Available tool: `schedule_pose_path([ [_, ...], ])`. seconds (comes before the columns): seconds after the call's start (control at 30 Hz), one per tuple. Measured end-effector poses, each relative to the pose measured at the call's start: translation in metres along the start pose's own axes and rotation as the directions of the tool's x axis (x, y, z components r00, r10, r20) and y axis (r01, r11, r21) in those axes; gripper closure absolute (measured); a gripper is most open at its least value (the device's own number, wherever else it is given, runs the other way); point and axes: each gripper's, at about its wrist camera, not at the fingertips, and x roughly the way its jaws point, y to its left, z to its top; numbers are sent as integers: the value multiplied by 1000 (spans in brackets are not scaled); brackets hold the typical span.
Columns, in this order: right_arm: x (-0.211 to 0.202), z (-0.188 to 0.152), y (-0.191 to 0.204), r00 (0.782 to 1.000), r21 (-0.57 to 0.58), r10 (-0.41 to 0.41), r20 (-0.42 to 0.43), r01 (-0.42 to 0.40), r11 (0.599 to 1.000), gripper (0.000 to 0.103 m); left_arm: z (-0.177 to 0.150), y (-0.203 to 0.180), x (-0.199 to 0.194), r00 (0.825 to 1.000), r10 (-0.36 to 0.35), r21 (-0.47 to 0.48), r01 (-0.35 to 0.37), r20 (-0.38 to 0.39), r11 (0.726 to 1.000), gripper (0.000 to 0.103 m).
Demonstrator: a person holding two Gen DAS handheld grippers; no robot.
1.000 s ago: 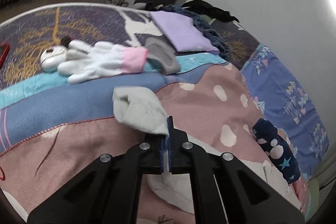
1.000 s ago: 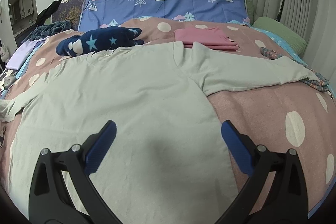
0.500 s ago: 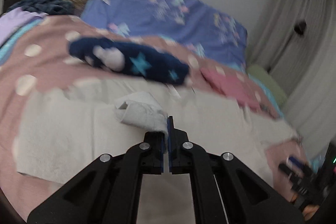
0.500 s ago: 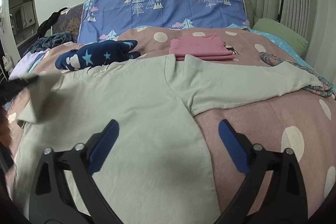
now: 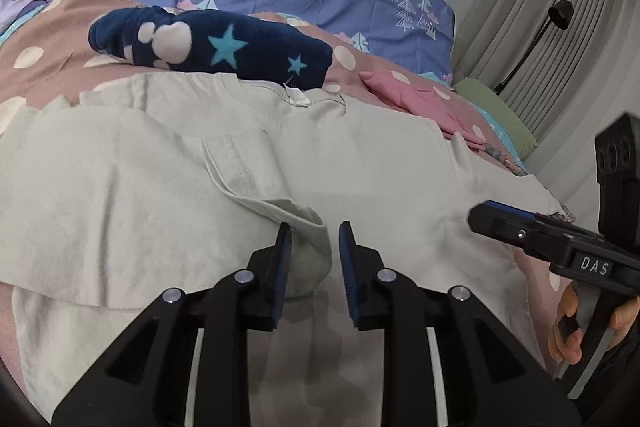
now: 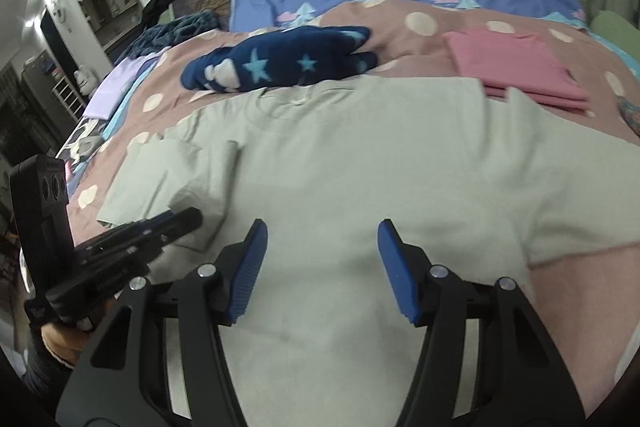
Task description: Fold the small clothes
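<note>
One pale shirt (image 5: pixel 380 163) lies spread flat on the spotted pink cover (image 6: pixel 416 21), its one sleeve (image 5: pixel 256 183) folded in across the chest. Behind it lie one navy star-print fleece (image 5: pixel 224 47), one folded pink garment (image 6: pixel 516 67) and one lilac piece (image 6: pixel 114 89). Two grippers show. The left gripper (image 5: pixel 312 247) has just been opening; its jaws stand a little apart, the sleeve cuff between them but unpressed. The right gripper (image 6: pixel 320 251) has just been closing; its jaws stand apart over the shirt, nothing between them. The right tool's side reads "DAS". One floor lamp (image 5: pixel 556 15) stands by the curtain.
</note>
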Motion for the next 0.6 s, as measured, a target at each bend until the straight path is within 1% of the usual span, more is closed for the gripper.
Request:
schedule_pose_path([
  [0.07, 8, 12, 13, 999, -20, 37, -23, -37, 999, 44, 1, -1, 4, 1000, 5, -5, -5, 0, 1000, 81],
  [0.1, 14, 19, 20, 998, -30, 54, -40, -55, 998, 47, 1, -2, 7, 1000, 9, -13, -9, -5, 1000, 88],
  [0.17, 26, 36, 38, 993, -62, 79, -82, -84, 994, 52, -1, 0, 14, 1000, -10, -39, 9, -21, 999, 97],
  [0.2, 32, 44, 52, 989, -101, 94, -113, -105, 989, 54, -3, 1, 16, 1000, -20, -53, 18, -22, 998, 99],
  [0.23, 37, 48, 63, 986, -139, 100, -134, -119, 983, 55, -6, 2, 17, 999, -33, -63, 32, -21, 997, 100],
  [0.3, 48, 54, 88, 978, -220, 109, -179, -148, 964, 61, -10, 3, 16, 999, -53, -78, 52, -11, 996, 100],
  [0.37, 62, 56, 108, 971, -266, 96, -221, -155, 951, 62, -12, 6, 12, 998, -69, -99, 70, 12, 993, 100],
  [0.43, 74, 54, 118, 966, -291, 80, -246, -153, 944, 63, -13, 8, 10, 996, -82, -116, 85, 30, 990, 100],
  [0.5, 86, 49, 129, 958, -336, 71, -279, -167, 927, 63, -14, 13, 8, 994, -100, -140, 104, 38, 985, 100],
  [0.6, 103, 39, 135, 949, -388, 22, -313, -149, 910, 63, -15, 18, 12, 993, -117, -170, 120, 29, 978, 100],
])
